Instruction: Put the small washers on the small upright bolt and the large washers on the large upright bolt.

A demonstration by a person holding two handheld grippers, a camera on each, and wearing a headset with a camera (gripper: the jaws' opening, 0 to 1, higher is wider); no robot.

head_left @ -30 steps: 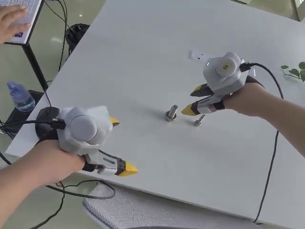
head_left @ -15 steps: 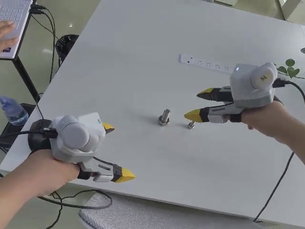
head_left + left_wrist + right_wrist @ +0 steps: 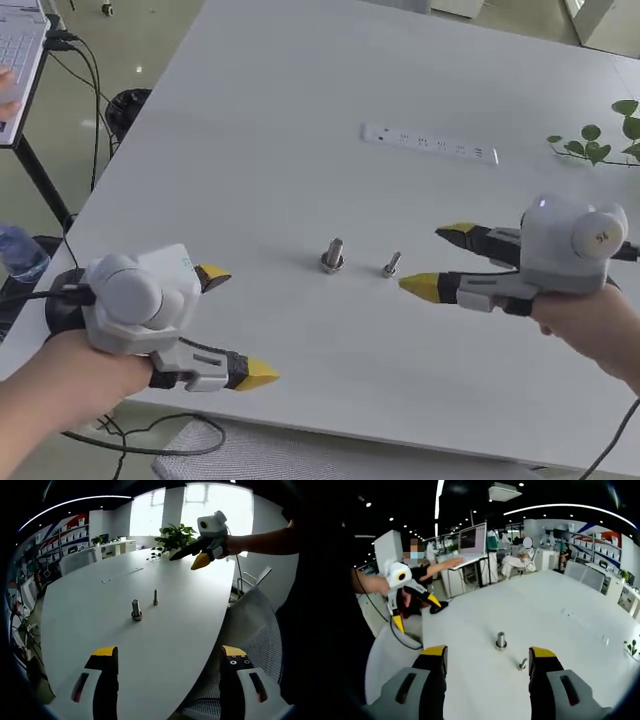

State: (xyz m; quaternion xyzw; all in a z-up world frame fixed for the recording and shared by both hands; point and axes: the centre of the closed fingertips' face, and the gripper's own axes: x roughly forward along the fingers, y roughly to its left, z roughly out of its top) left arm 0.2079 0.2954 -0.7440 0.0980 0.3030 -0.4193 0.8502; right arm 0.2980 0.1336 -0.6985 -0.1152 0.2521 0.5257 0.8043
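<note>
By the near edge of the white table (image 3: 300, 120), at about 8 o'clock in the head view, the left gripper (image 3: 238, 325) is held in a hand. Its yellow-tipped jaws are spread wide, with nothing gripped between them. At 3 o'clock the right gripper (image 3: 435, 258) is held roughly level above the tabletop. Its jaws are likewise parted and empty, and are pointed toward 9 o'clock. Just past its tips, near the middle of the view, the small upright bolt (image 3: 391, 265) is seen standing on the table. The large upright bolt (image 3: 332, 256) is stood just beside it at 9 o'clock on a wider base, close to it but not touching. What, if anything, is threaded on either shank cannot be told at this size. In each gripper view both bolts are framed between that gripper's open jaws, well apart from them. Farther back, at 1 o'clock, a white power strip (image 3: 430, 146) is laid flat on the table. A green plant (image 3: 595, 140) is seen at 2 o'clock by the far edge.
</note>
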